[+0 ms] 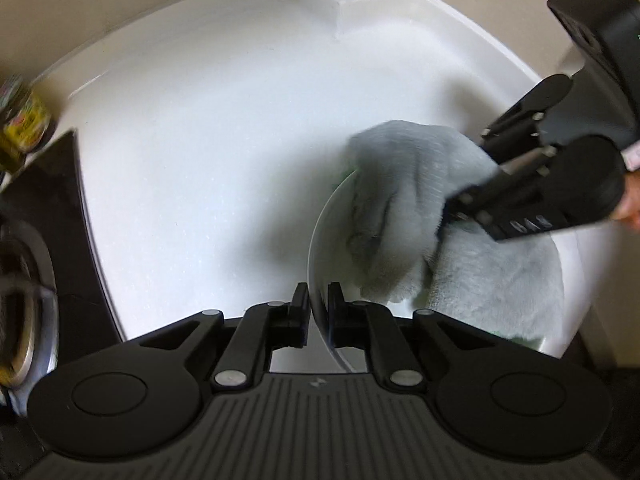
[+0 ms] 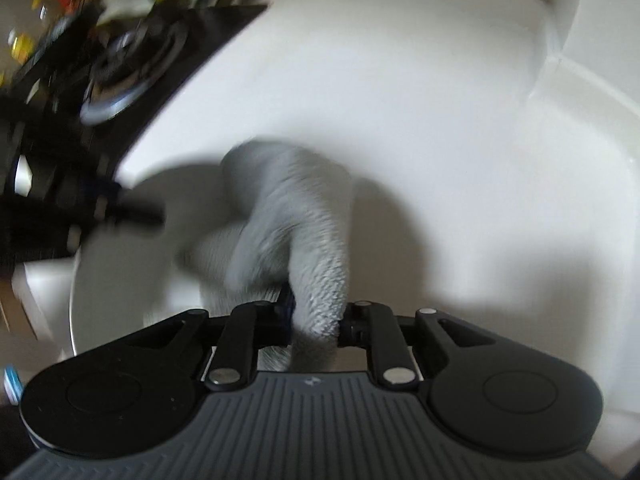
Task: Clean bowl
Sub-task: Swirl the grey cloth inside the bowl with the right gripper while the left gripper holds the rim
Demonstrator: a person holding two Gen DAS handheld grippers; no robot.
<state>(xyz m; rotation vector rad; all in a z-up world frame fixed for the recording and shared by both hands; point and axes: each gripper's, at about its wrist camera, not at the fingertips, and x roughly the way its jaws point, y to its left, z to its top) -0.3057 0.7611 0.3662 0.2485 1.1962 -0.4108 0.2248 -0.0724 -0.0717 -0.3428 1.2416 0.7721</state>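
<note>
I had the left gripper [image 1: 318, 312] clamped on the bowl [image 1: 320, 224] rim, right gripper [image 2: 316, 322] pinching the grey cloth [image 2: 288, 216] inside it.

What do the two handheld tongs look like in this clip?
Both are matte black. The left tongs have a ribbed dark grey deck, two round black discs, silver pivot pins and short square-tipped fingers. The right tongs are built the same; seen from the left wrist view, their body carries blurred pale lettering. No cables or sleeves show.
</note>
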